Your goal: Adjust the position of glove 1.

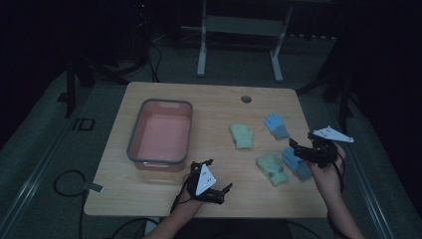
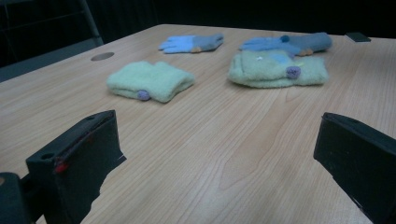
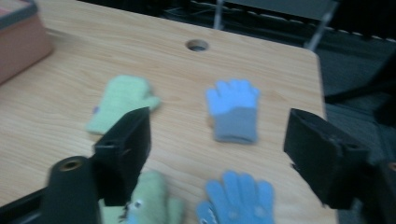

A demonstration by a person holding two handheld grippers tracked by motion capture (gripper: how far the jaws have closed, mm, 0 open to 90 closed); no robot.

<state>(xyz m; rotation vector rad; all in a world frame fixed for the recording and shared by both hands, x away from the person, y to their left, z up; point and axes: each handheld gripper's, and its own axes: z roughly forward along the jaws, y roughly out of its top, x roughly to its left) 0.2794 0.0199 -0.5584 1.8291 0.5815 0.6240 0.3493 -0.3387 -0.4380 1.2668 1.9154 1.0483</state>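
Note:
Two pale green mittens and two blue gloves lie on the right half of the wooden table. One green mitten and one blue glove lie farther back. The other green mitten and blue glove lie side by side nearer the front. My right gripper hovers above the nearer blue glove, open, with nothing between its pads. My left gripper rests low near the front edge, open and empty, facing the mittens.
A pink bin with a grey rim stands on the left half of the table. A round cable hole sits near the back edge. Bare wood lies between my left gripper and the mittens.

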